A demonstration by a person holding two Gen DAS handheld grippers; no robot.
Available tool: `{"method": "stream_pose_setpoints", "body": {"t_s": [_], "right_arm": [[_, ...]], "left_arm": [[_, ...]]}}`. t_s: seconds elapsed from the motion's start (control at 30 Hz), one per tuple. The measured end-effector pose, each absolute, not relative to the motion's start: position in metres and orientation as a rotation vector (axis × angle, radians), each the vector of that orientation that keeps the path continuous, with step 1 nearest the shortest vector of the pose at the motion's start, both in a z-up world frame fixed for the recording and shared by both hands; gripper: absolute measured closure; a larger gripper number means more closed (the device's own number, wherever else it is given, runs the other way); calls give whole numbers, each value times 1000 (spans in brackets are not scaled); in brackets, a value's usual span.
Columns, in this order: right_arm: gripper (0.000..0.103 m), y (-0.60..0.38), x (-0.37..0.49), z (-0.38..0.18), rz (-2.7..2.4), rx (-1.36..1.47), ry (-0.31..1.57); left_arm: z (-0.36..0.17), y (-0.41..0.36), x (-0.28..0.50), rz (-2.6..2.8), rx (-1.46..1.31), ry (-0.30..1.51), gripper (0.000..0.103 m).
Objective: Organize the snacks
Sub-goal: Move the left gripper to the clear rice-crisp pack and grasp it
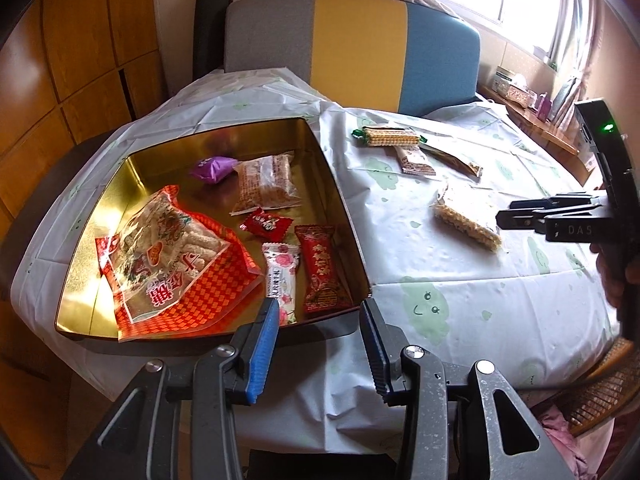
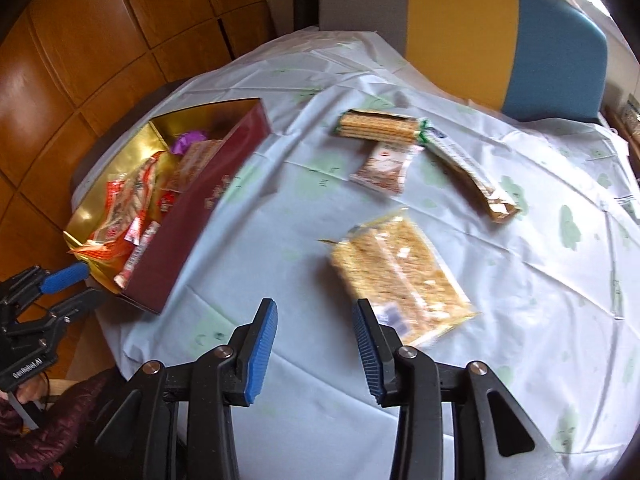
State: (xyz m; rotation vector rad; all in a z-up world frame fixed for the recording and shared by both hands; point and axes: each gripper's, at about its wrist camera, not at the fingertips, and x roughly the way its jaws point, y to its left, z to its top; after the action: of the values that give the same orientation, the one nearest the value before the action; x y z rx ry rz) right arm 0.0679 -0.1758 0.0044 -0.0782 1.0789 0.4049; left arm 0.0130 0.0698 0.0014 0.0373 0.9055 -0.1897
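A gold-lined tin box [image 1: 104,216] with dark red outer walls [image 2: 200,208] holds several snacks: a large red-checked bag [image 1: 168,264], a purple candy [image 1: 212,168], a clear cracker pack [image 1: 266,184] and small red and white bars. On the cloth lie a clear pack of yellow crackers [image 2: 400,272] [image 1: 466,216], a wafer pack [image 2: 378,124] [image 1: 390,136], a brown sachet [image 2: 382,168] and a long stick pack [image 2: 468,172]. My left gripper [image 1: 320,312] is open and empty at the box's near corner. My right gripper [image 2: 316,312] is open and empty, just short of the yellow cracker pack.
The round table wears a pale plastic cloth [image 2: 280,240] with green prints. A grey, yellow and blue chair [image 1: 352,40] stands behind it. Wooden panels [image 1: 80,40] fill the left. A shelf with small items [image 1: 520,96] runs under the window.
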Motion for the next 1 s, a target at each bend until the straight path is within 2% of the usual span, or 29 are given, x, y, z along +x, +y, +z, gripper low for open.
{"method": "stream_pose_setpoints", "body": {"t_s": [0.1, 0.13, 0.37, 0.53, 0.73, 0.83, 0.93, 1.0], "right_arm": [[50, -204, 69, 8, 336, -105, 1074], [49, -216, 70, 8, 299, -105, 1070], [49, -314, 87, -8, -126, 84, 1120], [49, -356, 85, -3, -184, 317, 1098], [49, -363, 80, 1, -210, 356, 1089], [49, -360, 79, 4, -206, 337, 1078], [49, -359, 81, 4, -192, 343, 1080], [49, -359, 81, 4, -188, 349, 1082]], "left_arm": [[3, 63, 15, -203, 47, 905, 60], [4, 60, 16, -211, 50, 906, 60], [17, 23, 26, -278, 101, 891, 60], [22, -13, 47, -329, 116, 911, 59], [2, -54, 90, -373, 54, 1059, 57], [-9, -68, 109, -366, -17, 1128, 48], [-15, -80, 124, -352, -63, 1167, 46], [-19, -87, 135, -335, -95, 1191, 41]]}}
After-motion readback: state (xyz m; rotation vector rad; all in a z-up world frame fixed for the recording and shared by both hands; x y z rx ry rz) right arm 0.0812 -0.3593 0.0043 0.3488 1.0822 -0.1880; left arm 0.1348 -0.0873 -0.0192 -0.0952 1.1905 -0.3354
